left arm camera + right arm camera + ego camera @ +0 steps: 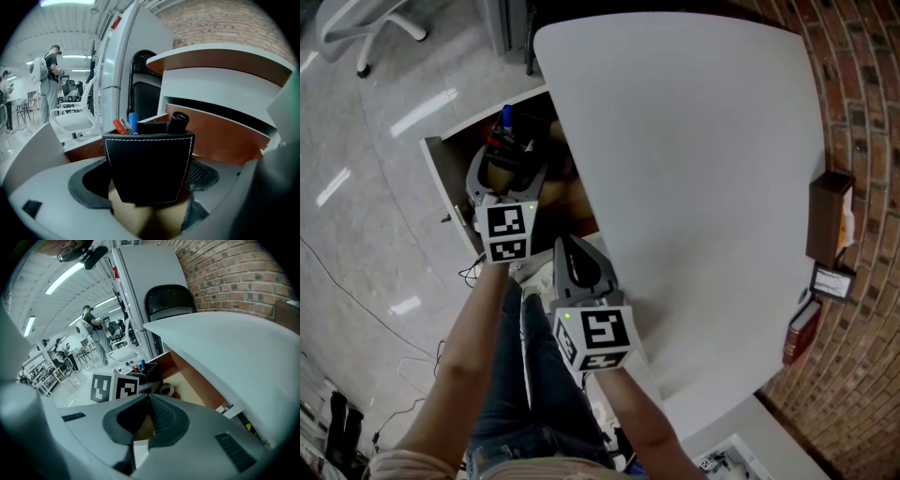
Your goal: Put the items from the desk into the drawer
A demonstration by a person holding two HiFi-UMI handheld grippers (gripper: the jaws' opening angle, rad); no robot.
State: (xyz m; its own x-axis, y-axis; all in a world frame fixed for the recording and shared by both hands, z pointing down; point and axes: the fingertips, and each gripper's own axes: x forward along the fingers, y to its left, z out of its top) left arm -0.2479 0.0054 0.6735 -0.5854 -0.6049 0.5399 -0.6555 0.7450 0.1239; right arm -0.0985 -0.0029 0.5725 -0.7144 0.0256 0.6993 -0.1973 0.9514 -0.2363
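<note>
A black leather pen holder (150, 168) with pens and markers sticking out of it sits between the jaws of my left gripper (150, 190), which is shut on it. In the head view the pen holder (508, 139) and left gripper (508, 161) are over the open drawer (441, 178) at the left edge of the white desk (694, 169). My right gripper (563, 244) is shut with nothing in it, at the desk's near edge beside the drawer. The right gripper view shows its jaws (147, 398) meeting, with the pen holder (147, 369) beyond.
A roll of tape (166, 390) lies on the drawer floor. A brown box (830, 211), a small card (832, 281) and a red book (803, 328) stand by the brick wall. An office chair (366, 23) and people are far off on the glossy floor.
</note>
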